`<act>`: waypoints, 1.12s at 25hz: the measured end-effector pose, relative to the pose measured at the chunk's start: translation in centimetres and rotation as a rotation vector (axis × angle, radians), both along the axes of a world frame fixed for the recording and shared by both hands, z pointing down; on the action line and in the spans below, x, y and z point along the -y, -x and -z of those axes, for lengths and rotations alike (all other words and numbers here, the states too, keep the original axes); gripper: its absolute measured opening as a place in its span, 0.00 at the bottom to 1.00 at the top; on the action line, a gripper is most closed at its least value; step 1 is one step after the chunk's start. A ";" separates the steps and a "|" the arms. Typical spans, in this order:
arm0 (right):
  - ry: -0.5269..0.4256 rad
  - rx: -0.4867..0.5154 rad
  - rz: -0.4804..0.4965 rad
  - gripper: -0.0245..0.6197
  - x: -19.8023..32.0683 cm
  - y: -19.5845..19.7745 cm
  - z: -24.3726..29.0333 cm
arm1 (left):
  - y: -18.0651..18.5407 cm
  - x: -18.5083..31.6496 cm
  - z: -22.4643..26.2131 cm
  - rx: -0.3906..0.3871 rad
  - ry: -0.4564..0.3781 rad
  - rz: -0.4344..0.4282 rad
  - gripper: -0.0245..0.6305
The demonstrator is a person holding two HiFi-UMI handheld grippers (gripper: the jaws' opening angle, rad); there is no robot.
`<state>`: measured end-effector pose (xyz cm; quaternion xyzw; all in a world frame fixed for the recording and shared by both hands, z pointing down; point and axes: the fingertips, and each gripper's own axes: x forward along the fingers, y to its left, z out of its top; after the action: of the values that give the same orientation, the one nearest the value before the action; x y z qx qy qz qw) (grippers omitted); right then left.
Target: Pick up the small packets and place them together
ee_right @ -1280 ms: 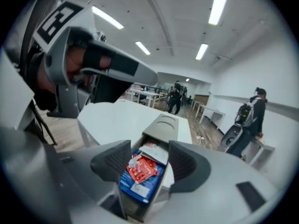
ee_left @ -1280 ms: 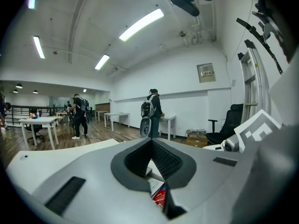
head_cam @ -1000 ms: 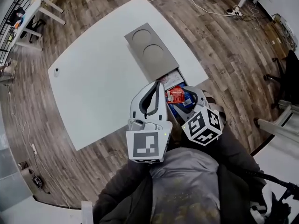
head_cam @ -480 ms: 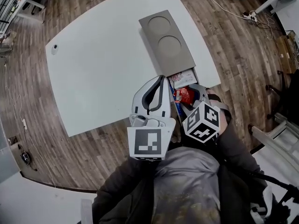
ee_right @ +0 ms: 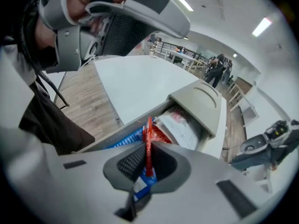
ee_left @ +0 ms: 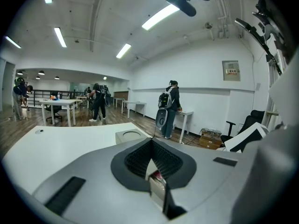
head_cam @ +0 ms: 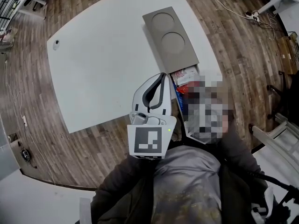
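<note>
A grey box (head_cam: 170,36) with two round recesses lies on the white table (head_cam: 103,59), its drawer (head_cam: 183,74) pulled open towards me. In the right gripper view, a red packet (ee_right: 148,132) stands on edge between the jaws of my right gripper (ee_right: 147,146). Those jaws have just been closing and now press on it. Blue packets (ee_right: 122,140) and a white one (ee_right: 181,127) lie in the drawer beneath. In the head view a mosaic patch hides the right gripper. My left gripper (head_cam: 162,77) hovers left of the drawer, shut and empty (ee_left: 152,141).
A small grey object (head_cam: 56,44) sits at the table's far left corner. Wooden floor surrounds the table, with a chair (head_cam: 282,120) on the right. Several people and desks stand far back in the left gripper view.
The right gripper sank into the drawer and its jaws closed on the red packet. The left gripper shifted slightly beside the drawer. A mosaic patch now covers the right gripper in the head view.
</note>
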<state>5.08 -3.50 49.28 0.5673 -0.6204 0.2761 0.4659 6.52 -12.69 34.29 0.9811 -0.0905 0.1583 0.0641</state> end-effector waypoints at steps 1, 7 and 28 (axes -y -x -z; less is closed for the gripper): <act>-0.013 0.004 -0.015 0.07 0.0 0.0 0.3 | 0.1 -0.1 0.1 -0.002 -0.003 -0.005 0.04; -0.148 0.013 -0.110 0.07 0.1 0.0 3.8 | 0.4 -1.5 1.7 -0.029 -0.042 -0.062 0.04; -0.405 0.046 -0.093 0.07 8.0 -7.5 10.3 | -1.2 1.4 4.3 -0.051 -0.125 0.091 0.04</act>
<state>12.63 -11.52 38.97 0.6708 -0.6469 0.1801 0.3148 7.73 -14.13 29.96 0.9818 -0.1432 0.1243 0.0121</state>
